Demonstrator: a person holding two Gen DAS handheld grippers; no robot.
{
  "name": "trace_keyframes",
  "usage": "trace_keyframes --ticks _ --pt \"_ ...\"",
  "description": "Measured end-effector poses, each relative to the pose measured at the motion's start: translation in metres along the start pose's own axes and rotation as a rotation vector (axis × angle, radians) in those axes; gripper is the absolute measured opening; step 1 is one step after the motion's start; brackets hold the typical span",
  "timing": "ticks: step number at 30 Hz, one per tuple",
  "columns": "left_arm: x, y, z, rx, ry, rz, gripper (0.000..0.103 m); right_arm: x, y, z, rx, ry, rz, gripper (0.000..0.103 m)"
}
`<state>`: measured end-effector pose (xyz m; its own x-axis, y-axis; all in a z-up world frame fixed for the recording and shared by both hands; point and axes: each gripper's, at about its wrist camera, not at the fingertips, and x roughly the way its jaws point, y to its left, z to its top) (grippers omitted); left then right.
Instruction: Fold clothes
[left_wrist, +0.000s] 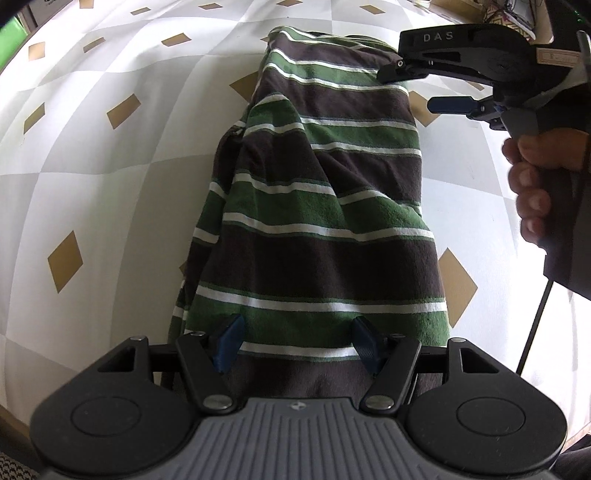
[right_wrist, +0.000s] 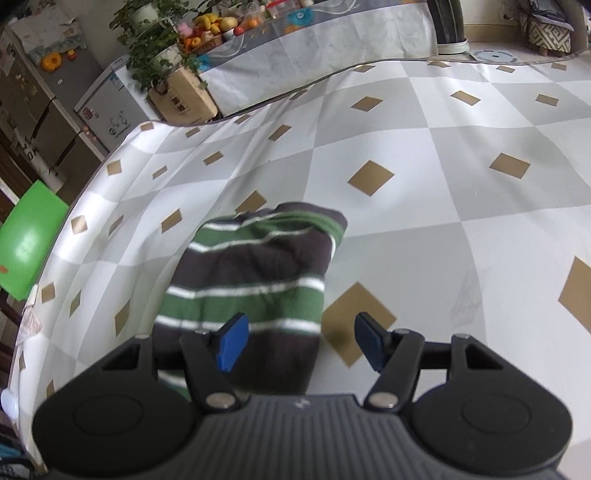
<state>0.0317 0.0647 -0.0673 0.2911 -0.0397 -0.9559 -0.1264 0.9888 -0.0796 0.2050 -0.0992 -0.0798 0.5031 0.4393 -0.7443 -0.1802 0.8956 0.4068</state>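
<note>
The striped shirt, brown and green with thin white lines, lies as a long narrow bundle on the bench, whose cover is a grey-and-white check with tan diamonds. It looks already folded in lengthwise, with 1 loose flap lying slantwise across its upper layer.

The left tongs hang over the shirt's near end, pointing steeply down, jaws apart with the near hem showing between the 2 blue pads; I see no cloth pinched. The right tongs stand beside the shirt's far end, at its right edge, jaws likewise apart and empty. In the right wrist view the right tongs straddle that right edge, 1 pad over the cloth and 1 over the bare bench.

The step in hand appears to be a crosswise fold, end to end. To do it well, each set of tongs should take a corner of the same end, catching every layer there. The slanted flap wants smoothing flat against the shirt first, or it will bunch inside the fold. Lift low, carry the end evenly over the shirt, and lay edge on edge.
</note>
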Motion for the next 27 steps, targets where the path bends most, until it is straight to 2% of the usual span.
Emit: trace_keyframes --ticks 8,10,12,15,20,27 --pt "0.001 -0.003 -0.001 0.017 0.0 0.0 0.07 0.018 0.007 0.003 -0.034 -0.033 0.022 0.06" --pt "0.002 -0.004 -0.001 0.023 -0.001 0.002 0.071 0.021 0.014 0.003 -0.068 -0.03 0.009 0.048" --pt "0.002 -0.006 -0.002 0.032 -0.002 0.005 0.072 0.023 0.022 0.001 -0.129 -0.033 -0.047 0.031" --pt "0.002 -0.009 -0.003 0.049 -0.003 0.011 0.073 0.024 0.027 -0.001 -0.184 -0.035 -0.096 0.019" --pt "0.002 -0.011 -0.004 0.082 -0.009 0.021 0.073 0.022 0.024 0.0 -0.204 -0.053 -0.174 0.018" --pt "0.004 -0.017 -0.006 0.158 -0.024 0.027 0.076 0.009 -0.005 0.006 -0.174 -0.063 -0.271 0.019"
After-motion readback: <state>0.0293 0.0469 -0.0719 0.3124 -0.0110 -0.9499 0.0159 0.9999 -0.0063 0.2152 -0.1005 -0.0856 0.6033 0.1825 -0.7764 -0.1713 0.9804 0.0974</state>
